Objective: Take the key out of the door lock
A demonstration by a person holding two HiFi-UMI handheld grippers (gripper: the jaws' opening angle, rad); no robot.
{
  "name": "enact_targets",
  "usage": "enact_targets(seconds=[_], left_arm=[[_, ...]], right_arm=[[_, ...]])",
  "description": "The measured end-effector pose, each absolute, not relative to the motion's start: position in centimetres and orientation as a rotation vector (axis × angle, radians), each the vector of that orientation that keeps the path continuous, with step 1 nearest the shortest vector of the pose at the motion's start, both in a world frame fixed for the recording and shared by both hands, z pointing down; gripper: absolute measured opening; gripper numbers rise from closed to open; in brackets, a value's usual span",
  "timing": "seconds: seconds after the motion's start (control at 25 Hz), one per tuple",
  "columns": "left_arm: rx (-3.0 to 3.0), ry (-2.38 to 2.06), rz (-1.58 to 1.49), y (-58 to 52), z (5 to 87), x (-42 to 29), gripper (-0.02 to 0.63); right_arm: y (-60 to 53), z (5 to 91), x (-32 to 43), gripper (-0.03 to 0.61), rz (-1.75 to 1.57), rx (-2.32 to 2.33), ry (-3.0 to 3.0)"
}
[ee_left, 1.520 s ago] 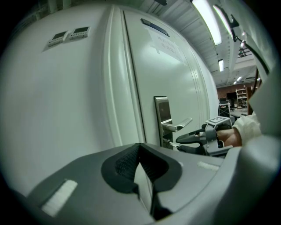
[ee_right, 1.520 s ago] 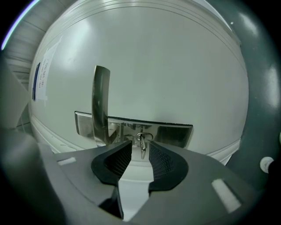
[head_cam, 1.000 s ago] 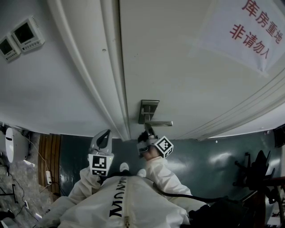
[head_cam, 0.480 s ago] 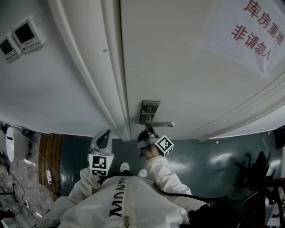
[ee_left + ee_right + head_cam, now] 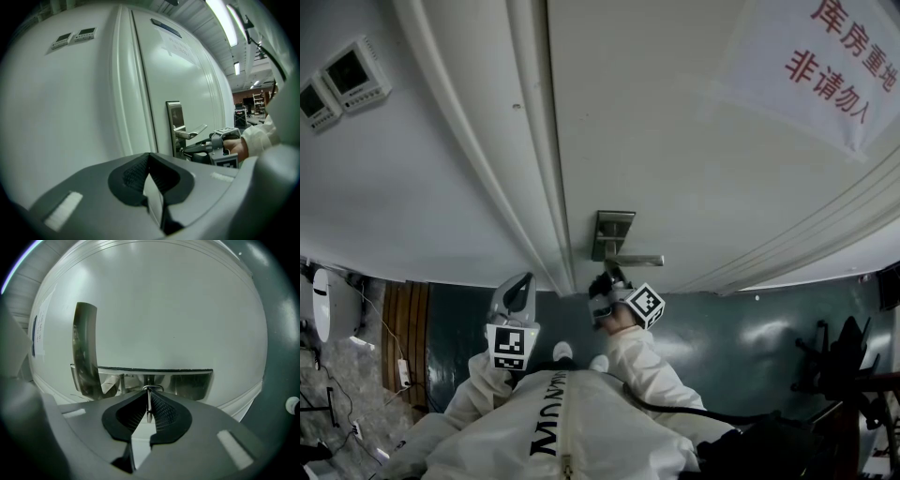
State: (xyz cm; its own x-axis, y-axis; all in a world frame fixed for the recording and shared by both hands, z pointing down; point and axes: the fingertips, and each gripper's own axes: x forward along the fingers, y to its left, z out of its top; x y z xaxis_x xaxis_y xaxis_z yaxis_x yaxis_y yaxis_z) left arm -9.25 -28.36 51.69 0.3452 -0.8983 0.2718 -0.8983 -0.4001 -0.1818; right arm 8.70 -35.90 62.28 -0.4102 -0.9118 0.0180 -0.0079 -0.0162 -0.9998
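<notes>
A steel lock plate [image 5: 612,234] with a lever handle [image 5: 639,260] sits on the white door [image 5: 675,141]. My right gripper [image 5: 605,279] is level at the plate, just under the handle. In the right gripper view its jaws have just been closing, and the pads now press on the thin metal key [image 5: 148,405], seen edge-on between them where it enters the lock plate [image 5: 187,383]; the handle [image 5: 84,352] curves up at the left. My left gripper [image 5: 515,298] hangs back left of the door frame, its jaws shut with nothing between them [image 5: 149,155].
The door frame [image 5: 534,187] runs just left of the lock. Two wall control panels [image 5: 342,80] are at the upper left. A paper notice with red print [image 5: 834,56] hangs on the door at the upper right. A dark floor and furniture [image 5: 844,366] lie behind.
</notes>
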Motion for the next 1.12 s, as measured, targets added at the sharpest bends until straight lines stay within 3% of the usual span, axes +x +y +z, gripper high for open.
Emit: enact_targets(seconds=[1.12], left_arm=[[-2.588, 1.707, -0.517, -27.3, 51.9, -8.5, 0.000]], right_arm=[[-33.8, 62.3, 8.8, 0.021, -1.512, -1.026, 1.551]])
